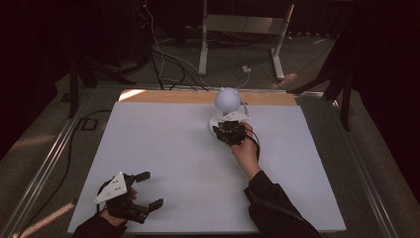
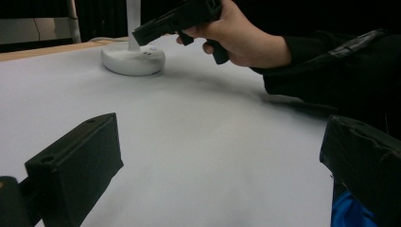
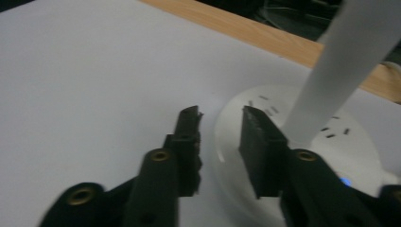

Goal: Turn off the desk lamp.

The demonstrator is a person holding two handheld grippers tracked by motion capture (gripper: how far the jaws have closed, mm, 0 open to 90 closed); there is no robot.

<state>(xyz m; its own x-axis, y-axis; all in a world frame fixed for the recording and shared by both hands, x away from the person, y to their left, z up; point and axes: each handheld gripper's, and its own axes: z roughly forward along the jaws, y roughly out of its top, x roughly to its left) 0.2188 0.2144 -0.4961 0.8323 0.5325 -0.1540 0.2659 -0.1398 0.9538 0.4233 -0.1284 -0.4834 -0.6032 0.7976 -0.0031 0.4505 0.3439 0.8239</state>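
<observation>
Dim room, dark surroundings; the white table (image 1: 163, 148) is evenly lit, with both gripper views soft and blurred.

Place: a lab or recording studio, dim, lit mainly over the centre.
Worktop (image 1: 163, 148): white sheet over a wooden board, its bare edge along the top.
Surround: black curtains (image 1: 44, 39) at left and right of the frame.
Floor: grey carpet (image 1: 39, 144), loose cables (image 1: 168, 62) upper centre.
Background: white desk frame (image 1: 242, 29) at the top.
</observation>
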